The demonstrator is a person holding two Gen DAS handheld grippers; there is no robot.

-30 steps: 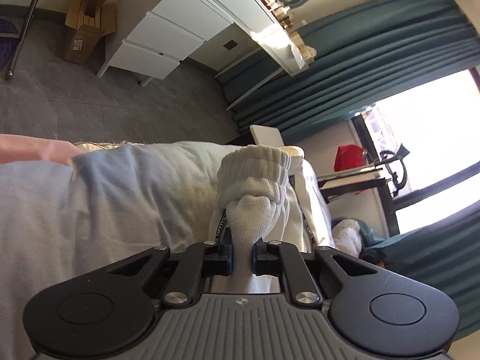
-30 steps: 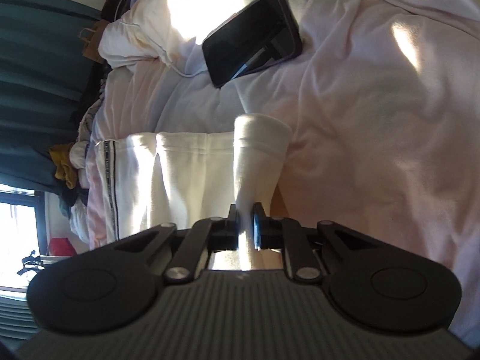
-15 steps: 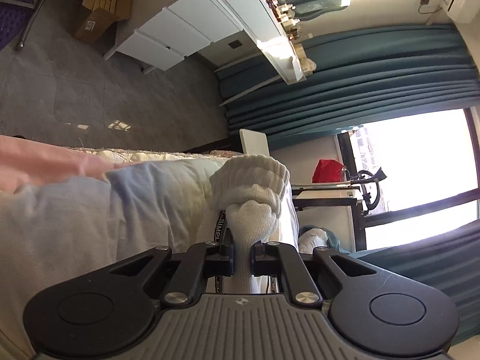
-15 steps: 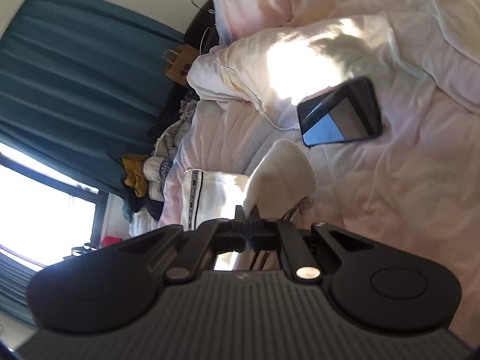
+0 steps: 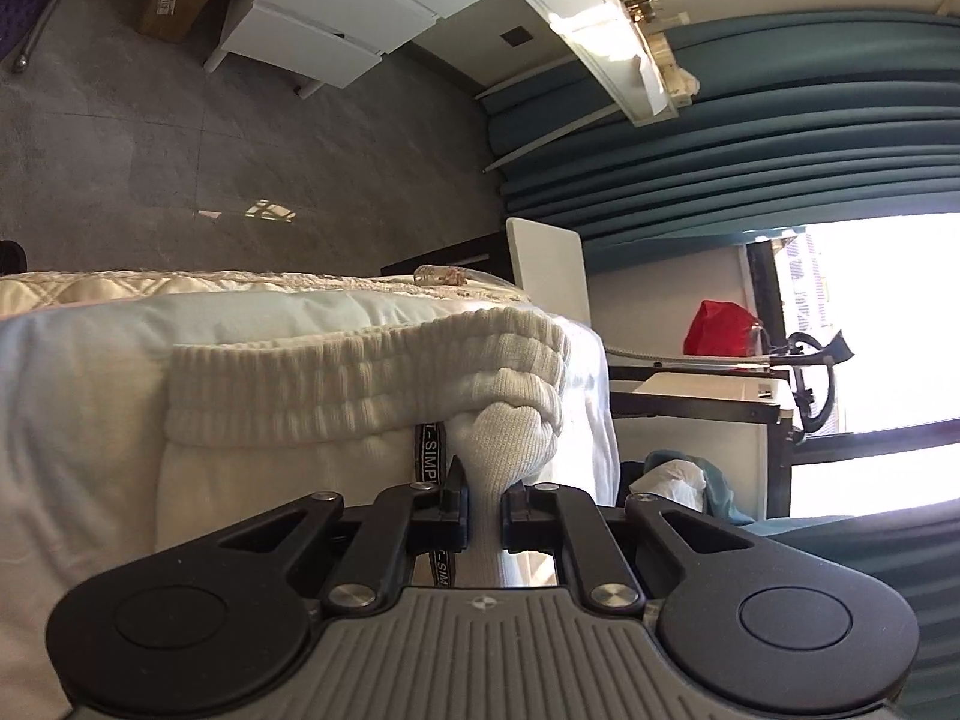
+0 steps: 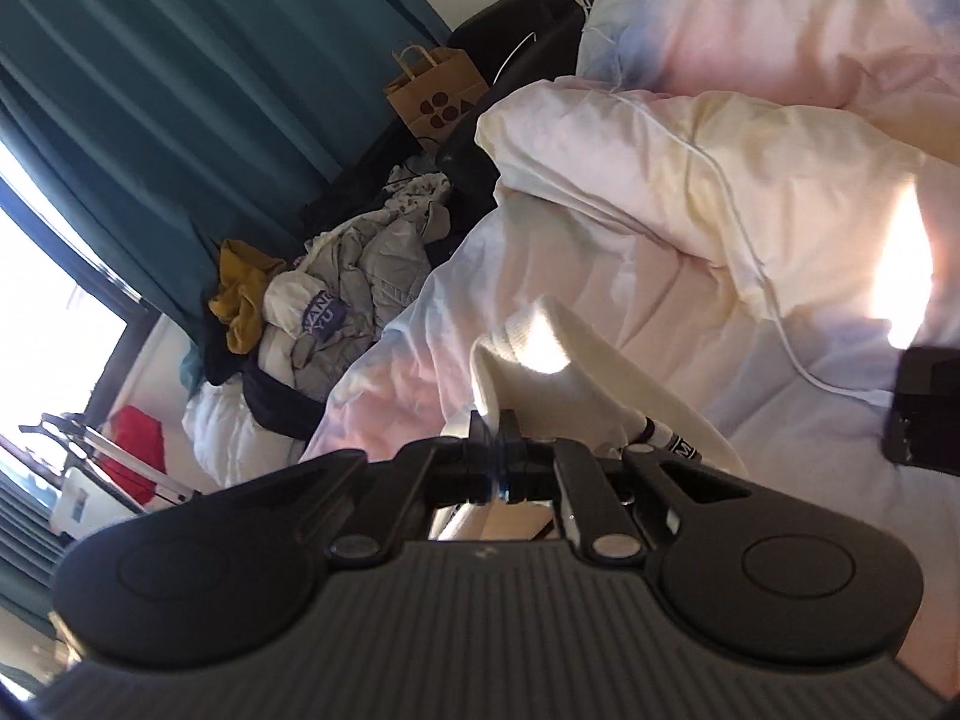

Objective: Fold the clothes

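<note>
Both grippers clamp the cream ribbed-waistband trousers [image 5: 360, 384] above the pale duvet-covered bed [image 6: 690, 252]: left gripper [image 5: 485, 507] pinches the waistband, right gripper [image 6: 493, 450] a fold. Black phone [image 6: 927, 414] lies just beside; crumpled clothes heap [image 6: 360, 276] beyond the bed.

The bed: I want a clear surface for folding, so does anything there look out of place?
Yes. A dark phone lies on the duvet at the right edge of the right wrist view, with a thin white cable trailing across the bedding toward it.
</note>
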